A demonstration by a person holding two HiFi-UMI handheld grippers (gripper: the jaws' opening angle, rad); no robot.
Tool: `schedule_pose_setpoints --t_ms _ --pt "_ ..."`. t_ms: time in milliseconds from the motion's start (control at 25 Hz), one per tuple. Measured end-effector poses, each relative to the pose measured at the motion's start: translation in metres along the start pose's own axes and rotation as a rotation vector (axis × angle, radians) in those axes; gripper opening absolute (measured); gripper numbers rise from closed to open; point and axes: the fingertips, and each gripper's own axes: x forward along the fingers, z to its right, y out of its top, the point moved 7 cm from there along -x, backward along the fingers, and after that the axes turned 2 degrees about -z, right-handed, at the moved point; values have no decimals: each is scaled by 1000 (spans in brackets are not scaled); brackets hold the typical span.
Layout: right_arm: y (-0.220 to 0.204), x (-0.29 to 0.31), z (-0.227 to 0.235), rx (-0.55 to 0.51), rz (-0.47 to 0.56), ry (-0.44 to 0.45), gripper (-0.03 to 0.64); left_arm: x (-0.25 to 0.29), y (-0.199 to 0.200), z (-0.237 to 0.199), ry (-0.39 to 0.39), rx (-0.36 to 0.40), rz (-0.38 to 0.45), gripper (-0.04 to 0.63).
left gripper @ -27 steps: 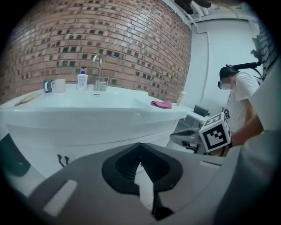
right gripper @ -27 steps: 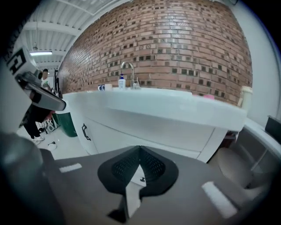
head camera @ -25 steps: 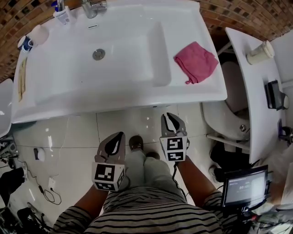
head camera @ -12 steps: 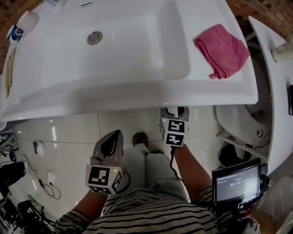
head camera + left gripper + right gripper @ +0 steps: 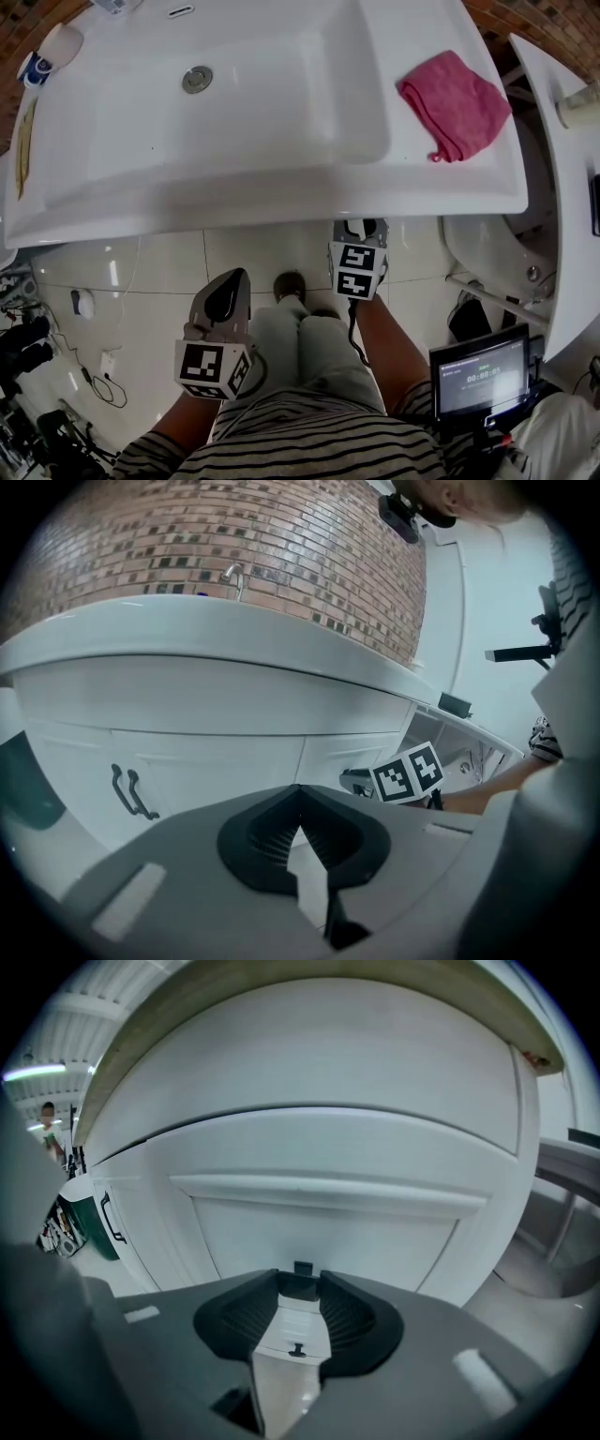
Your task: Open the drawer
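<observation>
Head view: the white rectangular washbasin top (image 5: 281, 202) fills the far side, with a folded pink cloth (image 5: 455, 103) on its right. My right gripper (image 5: 359, 230) reaches in under the basin's near rim. My left gripper (image 5: 228, 286) hangs nearer me, to the left. The drawer is hidden below the rim here.

Left gripper view: its jaws are pressed together on nothing. Two curved black cabinet handles (image 5: 129, 794) sit far left.

Right gripper view: the flat white drawer front (image 5: 319, 1227) faces me squarely just under the basin. Its long axis runs left to right, so I judge it pulls toward me. The jaws are narrowly parted with a small dark pull tab (image 5: 302, 1268) at their tips; I can't tell if they touch it.

The tab is small, so closing off-centre could let it slip out. A slanted pull could also bind the drawer.
</observation>
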Motion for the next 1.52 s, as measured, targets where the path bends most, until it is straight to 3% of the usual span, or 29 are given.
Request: schedule_pose_setpoints --t_ms 760,1240,1520 --pt "-80 -105 -19 -13 -212 62 137 -69 -4 38 -5 -29 -48 14" --pt "-123 -156 -26 -27 -272 86 135 -95 -21 66 -14 -33 -42 14" --pt "-126 -157 -25 -42 -281 97 135 -104 -29 70 -3 -49 -39 14"
